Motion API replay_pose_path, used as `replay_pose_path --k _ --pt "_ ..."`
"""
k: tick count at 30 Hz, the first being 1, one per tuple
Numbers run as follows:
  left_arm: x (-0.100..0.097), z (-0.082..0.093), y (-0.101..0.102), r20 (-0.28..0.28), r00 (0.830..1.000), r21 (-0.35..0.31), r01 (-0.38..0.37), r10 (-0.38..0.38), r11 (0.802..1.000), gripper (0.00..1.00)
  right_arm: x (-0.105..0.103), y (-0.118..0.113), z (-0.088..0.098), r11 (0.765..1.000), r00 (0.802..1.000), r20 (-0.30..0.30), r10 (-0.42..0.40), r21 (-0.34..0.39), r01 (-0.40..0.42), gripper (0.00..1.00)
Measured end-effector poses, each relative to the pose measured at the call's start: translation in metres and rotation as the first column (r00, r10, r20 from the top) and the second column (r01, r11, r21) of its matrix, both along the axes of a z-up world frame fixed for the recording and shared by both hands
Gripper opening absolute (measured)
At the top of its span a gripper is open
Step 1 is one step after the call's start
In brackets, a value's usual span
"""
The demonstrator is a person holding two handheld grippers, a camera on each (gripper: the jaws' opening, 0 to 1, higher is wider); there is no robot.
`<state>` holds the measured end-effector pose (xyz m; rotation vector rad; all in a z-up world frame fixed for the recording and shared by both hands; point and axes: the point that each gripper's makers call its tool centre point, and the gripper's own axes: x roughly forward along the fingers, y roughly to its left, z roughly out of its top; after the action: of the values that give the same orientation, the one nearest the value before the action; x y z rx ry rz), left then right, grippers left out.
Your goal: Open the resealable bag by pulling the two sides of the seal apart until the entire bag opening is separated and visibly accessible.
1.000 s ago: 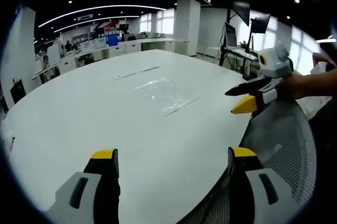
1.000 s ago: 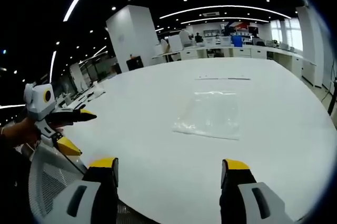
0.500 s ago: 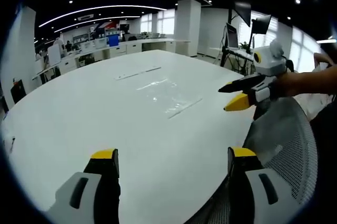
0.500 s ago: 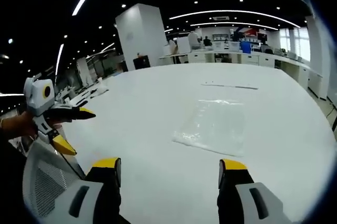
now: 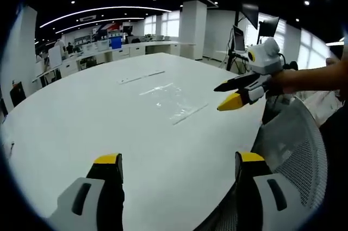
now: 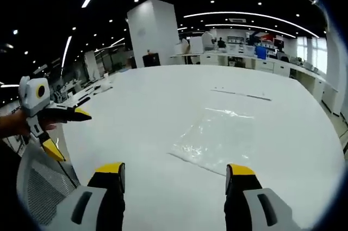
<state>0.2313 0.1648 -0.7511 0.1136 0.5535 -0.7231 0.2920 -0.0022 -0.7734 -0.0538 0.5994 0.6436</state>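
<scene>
Both grippers open — right gripper now nearer bag.

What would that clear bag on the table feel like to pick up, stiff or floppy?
Probably floppy: the bag is thin, crinkled film lying flat on the table. Likely very light, since it looks empty. It may slide when nudged, as both the glossy film and the tabletop look smooth.

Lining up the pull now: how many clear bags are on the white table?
1. The clear bag lies flat on the white table, just ahead of the right gripper; the thin strip beyond it isn't a bag.
</scene>
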Motion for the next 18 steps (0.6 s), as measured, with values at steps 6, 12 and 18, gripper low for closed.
replay_pose_path --k 6,12,18 --pt "0.004 0.0 0.0 0.003 1.0 0.002 0.006 -0.006 1.0 0.83 0.013 0.002 -0.002 1.0 1.0 0.005 0.009 -0.013 -0.009 0.74" --pt "0.006 0.001 -0.002 0.008 1.0 0.009 0.022 -0.022 1.0 0.83 0.022 0.008 -0.011 0.998 0.999 -0.012 0.038 -0.043 -0.038 0.7" --pt "0.007 0.0 -0.002 0.014 1.0 0.012 0.024 -0.024 1.0 0.85 0.035 0.014 -0.021 0.998 0.999 -0.03 0.039 -0.041 -0.04 0.68"
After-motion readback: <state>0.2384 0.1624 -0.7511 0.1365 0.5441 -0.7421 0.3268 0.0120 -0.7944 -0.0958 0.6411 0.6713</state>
